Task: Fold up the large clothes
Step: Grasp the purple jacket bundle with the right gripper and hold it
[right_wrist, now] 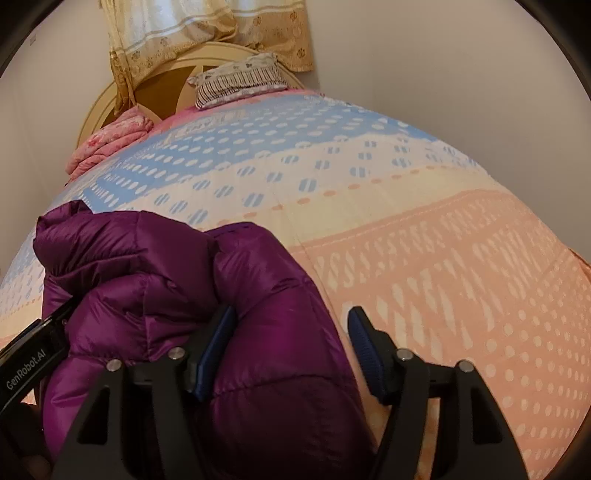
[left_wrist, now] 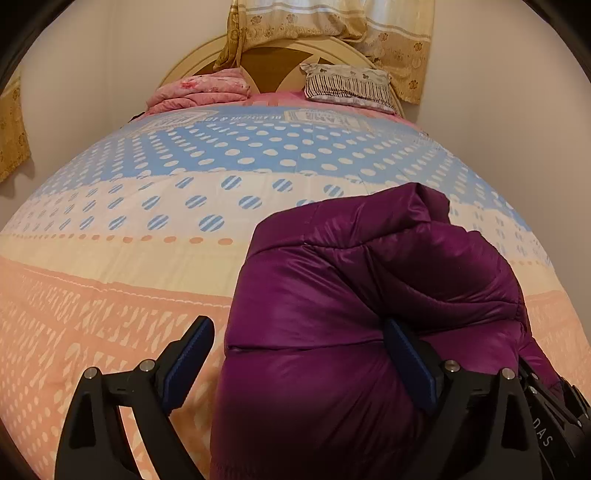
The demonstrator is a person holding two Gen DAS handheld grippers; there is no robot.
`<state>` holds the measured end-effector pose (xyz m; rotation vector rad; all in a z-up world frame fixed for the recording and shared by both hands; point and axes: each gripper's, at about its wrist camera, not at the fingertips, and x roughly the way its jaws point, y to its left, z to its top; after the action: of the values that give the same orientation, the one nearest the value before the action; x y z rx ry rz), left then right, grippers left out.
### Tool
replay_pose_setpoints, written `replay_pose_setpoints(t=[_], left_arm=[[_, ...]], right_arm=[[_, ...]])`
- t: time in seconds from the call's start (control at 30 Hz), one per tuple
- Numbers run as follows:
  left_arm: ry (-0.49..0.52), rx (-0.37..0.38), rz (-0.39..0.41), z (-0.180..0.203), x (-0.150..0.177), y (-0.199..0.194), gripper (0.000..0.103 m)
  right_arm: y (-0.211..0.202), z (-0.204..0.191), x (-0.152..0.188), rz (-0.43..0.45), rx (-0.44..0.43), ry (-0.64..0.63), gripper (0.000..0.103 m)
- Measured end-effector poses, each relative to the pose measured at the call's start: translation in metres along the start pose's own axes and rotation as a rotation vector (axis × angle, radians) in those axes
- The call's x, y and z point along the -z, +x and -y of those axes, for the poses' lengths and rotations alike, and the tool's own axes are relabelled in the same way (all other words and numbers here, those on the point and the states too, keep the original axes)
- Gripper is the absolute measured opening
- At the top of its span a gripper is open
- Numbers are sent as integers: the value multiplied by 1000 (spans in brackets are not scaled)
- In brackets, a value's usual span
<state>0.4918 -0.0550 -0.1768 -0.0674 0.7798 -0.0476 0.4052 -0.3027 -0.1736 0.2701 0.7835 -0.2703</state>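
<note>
A purple puffer jacket lies bunched on the bed; it also shows in the right wrist view. My left gripper is open, its jaws wide apart around the jacket's left part; its right finger presses into a fold. My right gripper is open around the jacket's right edge; its left finger is sunk in the fabric. The left gripper's body shows at the left of the right wrist view.
The bed has a quilt with blue, cream and peach dotted bands. A folded pink blanket and a striped pillow lie by the headboard. Curtains hang behind. Walls flank the bed.
</note>
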Motion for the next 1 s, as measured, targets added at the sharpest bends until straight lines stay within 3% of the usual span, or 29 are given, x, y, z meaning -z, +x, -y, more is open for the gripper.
replay_pose_setpoints(t=[1.0], left_arm=[[31,-8,-101,8,5,22,97]], right_arm=[[25,1,2,-111,-12,-26,72]])
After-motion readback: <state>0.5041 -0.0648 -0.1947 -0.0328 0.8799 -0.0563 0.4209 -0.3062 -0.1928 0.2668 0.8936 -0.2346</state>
